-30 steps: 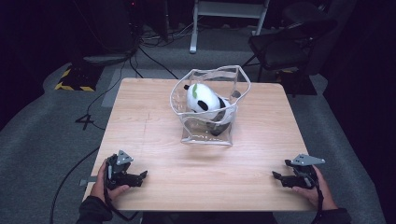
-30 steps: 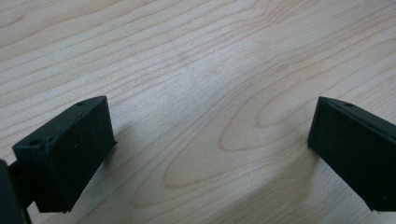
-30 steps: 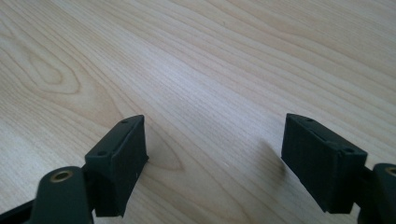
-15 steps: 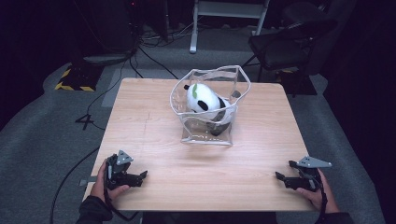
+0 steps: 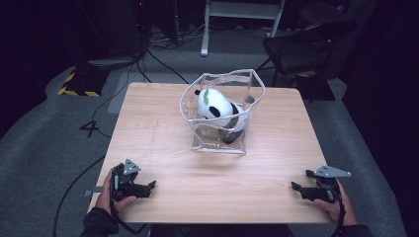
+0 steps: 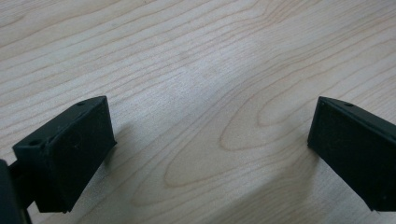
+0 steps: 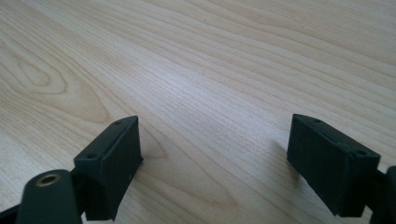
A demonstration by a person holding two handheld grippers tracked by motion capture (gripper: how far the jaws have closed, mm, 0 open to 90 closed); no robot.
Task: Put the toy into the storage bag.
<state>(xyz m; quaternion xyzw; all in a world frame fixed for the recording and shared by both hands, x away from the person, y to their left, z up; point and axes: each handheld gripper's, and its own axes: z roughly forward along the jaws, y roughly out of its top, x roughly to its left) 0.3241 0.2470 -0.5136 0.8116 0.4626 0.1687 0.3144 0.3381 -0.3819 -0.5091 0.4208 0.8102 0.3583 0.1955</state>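
Note:
A clear plastic bag stands open-topped on the far middle of the wooden table. A black-and-white panda plush lies inside it. My left gripper rests at the near left corner, open, with bare wood between its pads. My right gripper lies at the near right corner. It is open too, its jaws have just been opening, and only wood grain lies between them. Both point inward along the near edge, well short of the bag.
A dark chair stands behind the table's far right corner. Cables run across the grey floor, and a yellow-and-black striped plate lies at the far left. A pale metal frame stands at the back.
My right gripper has slid slightly toward the table's right edge and its jaws have spread wider. The left gripper, the bag and the panda have stayed put.

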